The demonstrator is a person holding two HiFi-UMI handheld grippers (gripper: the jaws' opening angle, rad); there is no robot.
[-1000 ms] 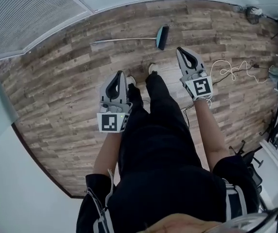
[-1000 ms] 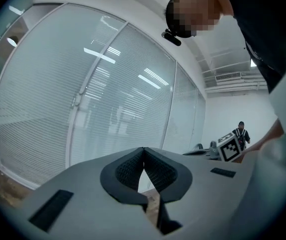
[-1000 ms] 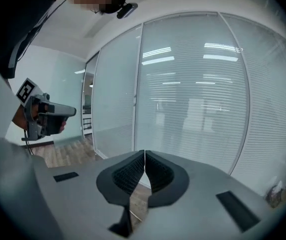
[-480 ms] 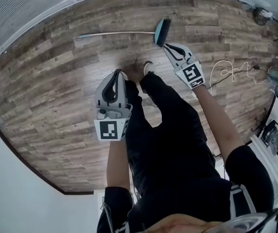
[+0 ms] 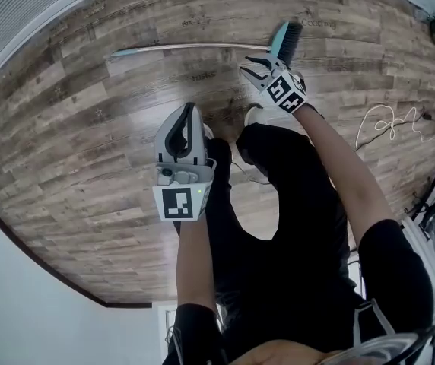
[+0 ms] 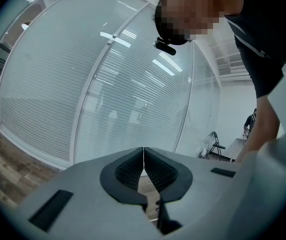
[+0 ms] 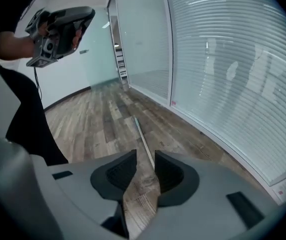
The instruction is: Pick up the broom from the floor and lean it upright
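Observation:
The broom lies flat on the wood floor, its long pale handle [image 5: 187, 48] running left to right and its teal head [image 5: 288, 39] at the right end. My right gripper [image 5: 253, 63] hangs just above the handle near the head. Its jaws have just been opening and stand apart with nothing gripped. In the right gripper view the handle [image 7: 142, 136] shows on the floor through the gap of the right gripper [image 7: 145, 156]. My left gripper [image 5: 189, 107] is shut and empty, held over the floor well short of the broom. In its own view the left gripper [image 6: 143, 151] points at a glass wall.
A glass wall with blinds [image 7: 233, 74] runs along the floor beyond the broom. A white cable [image 5: 385, 116] lies looped on the floor at the right. The person's legs and shoes [image 5: 255, 116] stand between the grippers. A folding chair [image 6: 216, 144] stands far off.
Both grippers have sunk toward the floor as the person bent down. The right gripper tipped downward, reached the broom handle near the head, and its jaws went from shut to open.

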